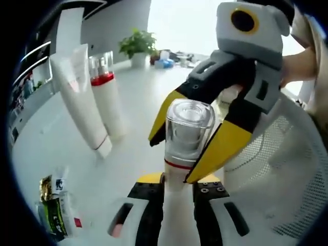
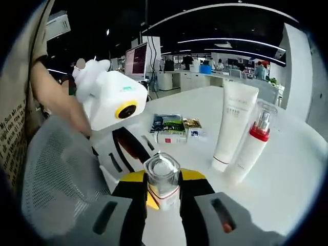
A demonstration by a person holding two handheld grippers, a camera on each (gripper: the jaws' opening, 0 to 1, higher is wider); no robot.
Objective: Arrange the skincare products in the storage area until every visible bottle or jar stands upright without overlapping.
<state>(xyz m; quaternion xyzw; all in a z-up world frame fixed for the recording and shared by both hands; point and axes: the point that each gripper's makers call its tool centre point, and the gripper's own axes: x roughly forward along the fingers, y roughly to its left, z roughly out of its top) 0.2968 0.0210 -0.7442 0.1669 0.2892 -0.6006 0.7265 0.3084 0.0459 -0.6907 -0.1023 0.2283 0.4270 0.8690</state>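
Both grippers (image 1: 177, 192) (image 2: 163, 197) clamped the clear-capped pump bottle (image 1: 185, 134), so you should have released one before standing it beside the white tube (image 2: 234, 123).

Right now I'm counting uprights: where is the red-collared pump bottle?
In the right gripper view the red-collared pump bottle stands upright on the white table, right of centre, beside the white tube; the left gripper view shows them upper left.

White bottle (image 1: 179, 205), clear cap, yellow-black tongs (image 1: 192, 156).
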